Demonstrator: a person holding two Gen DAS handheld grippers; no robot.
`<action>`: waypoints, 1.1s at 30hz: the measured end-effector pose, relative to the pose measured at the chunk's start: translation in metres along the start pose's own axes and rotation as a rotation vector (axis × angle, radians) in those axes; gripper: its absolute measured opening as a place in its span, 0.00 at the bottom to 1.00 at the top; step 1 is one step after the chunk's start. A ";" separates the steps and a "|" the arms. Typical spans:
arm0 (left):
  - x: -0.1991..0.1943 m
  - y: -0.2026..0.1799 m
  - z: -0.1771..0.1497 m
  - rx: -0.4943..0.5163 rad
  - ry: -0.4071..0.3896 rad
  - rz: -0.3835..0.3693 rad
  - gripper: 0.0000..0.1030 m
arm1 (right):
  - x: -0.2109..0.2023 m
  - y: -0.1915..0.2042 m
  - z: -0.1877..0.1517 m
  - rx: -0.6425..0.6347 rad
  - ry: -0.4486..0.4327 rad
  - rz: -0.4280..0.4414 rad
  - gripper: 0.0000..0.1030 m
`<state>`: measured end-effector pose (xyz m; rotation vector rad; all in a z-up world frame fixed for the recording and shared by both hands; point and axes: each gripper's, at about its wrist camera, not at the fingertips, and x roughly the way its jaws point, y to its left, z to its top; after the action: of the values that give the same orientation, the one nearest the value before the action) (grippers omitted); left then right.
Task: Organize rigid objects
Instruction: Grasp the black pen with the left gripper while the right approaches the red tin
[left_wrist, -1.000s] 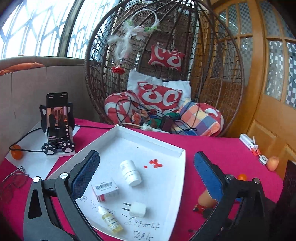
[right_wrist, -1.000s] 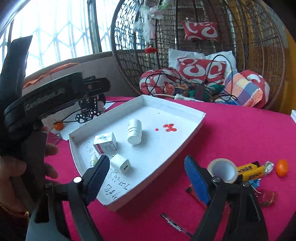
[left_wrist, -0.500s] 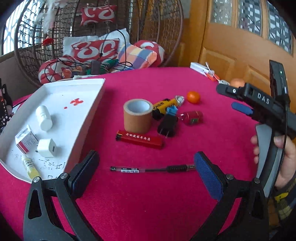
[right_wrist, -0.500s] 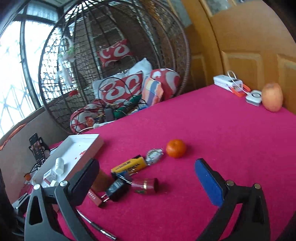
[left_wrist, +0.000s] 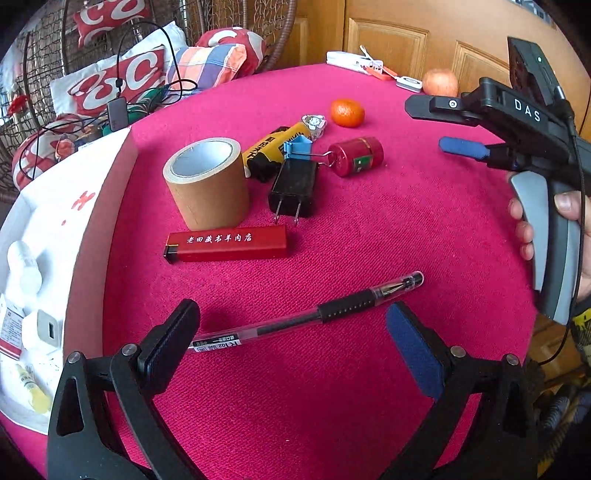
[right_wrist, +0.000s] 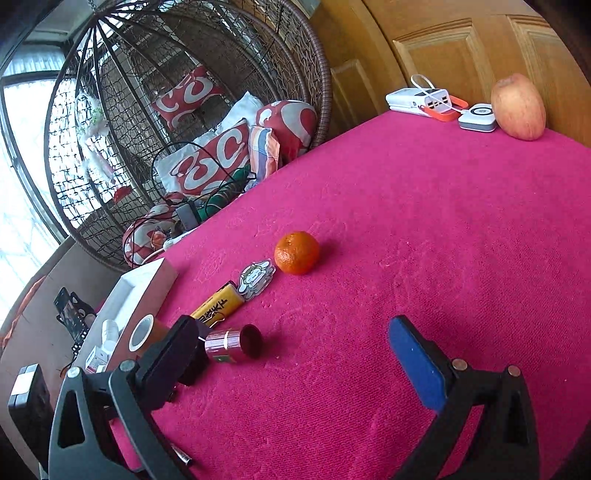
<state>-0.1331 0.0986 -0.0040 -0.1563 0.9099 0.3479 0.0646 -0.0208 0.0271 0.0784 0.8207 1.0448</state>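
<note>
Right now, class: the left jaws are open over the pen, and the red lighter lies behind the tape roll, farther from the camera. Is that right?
Not quite. In the left wrist view the lighter lies in front of the tape roll, nearer the camera. The left gripper is indeed open over the pen.

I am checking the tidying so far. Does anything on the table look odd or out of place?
Yes. The red canister lies tipped on its side beside the black plug, and a mandarin and an apple sit among the rigid items. The tray has red marks on its floor, perhaps stains.
</note>
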 end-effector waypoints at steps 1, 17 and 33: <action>0.001 0.000 0.000 0.016 0.007 0.000 0.94 | 0.001 0.004 0.000 -0.021 0.015 -0.010 1.00; -0.023 -0.018 -0.014 0.288 0.074 -0.047 0.56 | 0.005 0.034 0.006 -0.186 0.094 0.088 1.00; -0.036 -0.018 -0.026 0.191 0.112 -0.110 0.09 | 0.058 0.069 -0.002 -0.432 0.234 -0.038 0.72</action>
<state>-0.1661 0.0666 0.0085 -0.0500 1.0355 0.1504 0.0263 0.0604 0.0222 -0.4311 0.7853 1.1887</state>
